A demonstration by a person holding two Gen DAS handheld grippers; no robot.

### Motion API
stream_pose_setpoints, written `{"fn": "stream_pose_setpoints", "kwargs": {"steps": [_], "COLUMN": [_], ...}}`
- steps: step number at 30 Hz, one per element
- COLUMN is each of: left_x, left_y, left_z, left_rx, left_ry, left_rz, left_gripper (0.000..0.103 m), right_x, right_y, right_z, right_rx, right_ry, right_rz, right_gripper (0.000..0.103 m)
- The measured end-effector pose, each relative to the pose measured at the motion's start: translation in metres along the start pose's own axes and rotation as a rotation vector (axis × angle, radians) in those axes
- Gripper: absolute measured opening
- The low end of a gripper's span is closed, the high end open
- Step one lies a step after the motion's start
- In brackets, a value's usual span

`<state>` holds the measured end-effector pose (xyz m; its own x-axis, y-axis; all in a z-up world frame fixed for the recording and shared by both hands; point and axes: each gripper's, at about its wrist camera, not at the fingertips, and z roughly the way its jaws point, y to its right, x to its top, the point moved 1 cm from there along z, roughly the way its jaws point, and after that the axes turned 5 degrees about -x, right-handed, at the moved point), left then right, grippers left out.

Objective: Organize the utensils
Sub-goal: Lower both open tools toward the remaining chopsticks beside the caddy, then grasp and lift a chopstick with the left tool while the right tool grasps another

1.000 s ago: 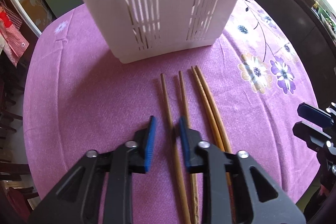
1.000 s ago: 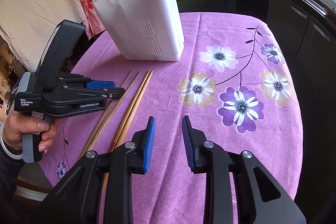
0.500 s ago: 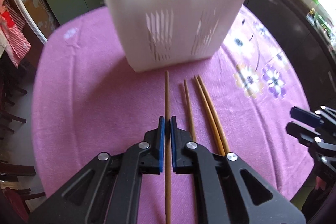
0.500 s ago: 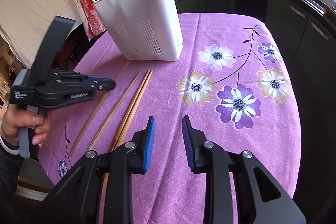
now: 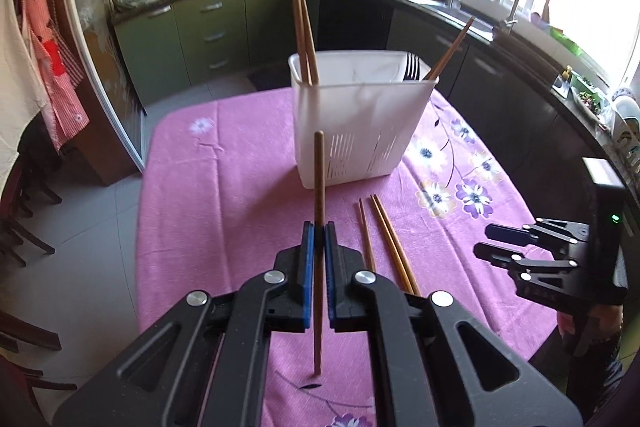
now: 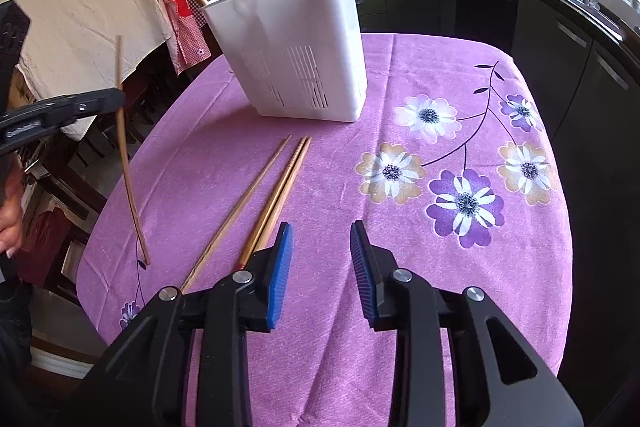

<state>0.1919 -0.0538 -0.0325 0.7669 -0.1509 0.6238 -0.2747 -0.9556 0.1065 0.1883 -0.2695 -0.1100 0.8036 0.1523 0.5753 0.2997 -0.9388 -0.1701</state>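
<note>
One chopstick off the table

The left gripper (image 5: 319, 239) pinches a slim, plain brown wooden chopstick (image 5: 319, 187); the right gripper (image 6: 320, 247), jaws widening, holds nothing.

Bench cloth (image 6: 320, 163): pink-purple, printed with white, tan and violet daisies on thin dark stems.
Utensil holder (image 5: 360, 131): plain white, slotted lower walls.
Held chopstick (image 5: 319, 187): dark reddish brown.
Loose chopsticks (image 6: 276, 187): at 11 o'clock from the right tongs; paler golden tan, one red-banded near its end.
Left tongs (image 5: 319, 247): black frame, blue pads.
Right tongs (image 6: 320, 267): black frame, ribbed blue pads.
Cabinets (image 5: 192, 31): olive green.
Apron (image 6: 176, 7): red-and-white check.
</note>
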Motion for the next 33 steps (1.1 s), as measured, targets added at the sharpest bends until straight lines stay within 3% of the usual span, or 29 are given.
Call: {"fn": "stream_pose_setpoints", "kwargs": {"steps": [8, 13, 21, 33], "left_x": [-0.023, -0.036, -0.044, -0.046], "left_y": [-0.001, -0.005, -0.012, -0.017], "left_z": [-0.032, -0.048, -0.059, -0.06], "left_rx": [0.012, 0.01, 0.003, -0.011], "left_ry": [0.062, 0.093, 0.109, 0.114], "left_rz": [0.019, 0.021, 0.034, 0.037], "left_gripper": [0.005, 0.005, 0.006, 0.006], "right_x": [0.005, 0.017, 0.039, 0.047], "right_y": [-0.003, -0.002, -0.021, -0.044], "right_z": [0.015, 0.047, 0.081, 0.101], "right_rx": [0.027, 0.06, 0.028, -0.079], "right_ry": [-0.04, -0.122, -0.197, -0.251], "right_rz": [0.017, 0.068, 0.052, -0.007], "right_gripper": [0.033, 0.033, 0.022, 0.017]}}
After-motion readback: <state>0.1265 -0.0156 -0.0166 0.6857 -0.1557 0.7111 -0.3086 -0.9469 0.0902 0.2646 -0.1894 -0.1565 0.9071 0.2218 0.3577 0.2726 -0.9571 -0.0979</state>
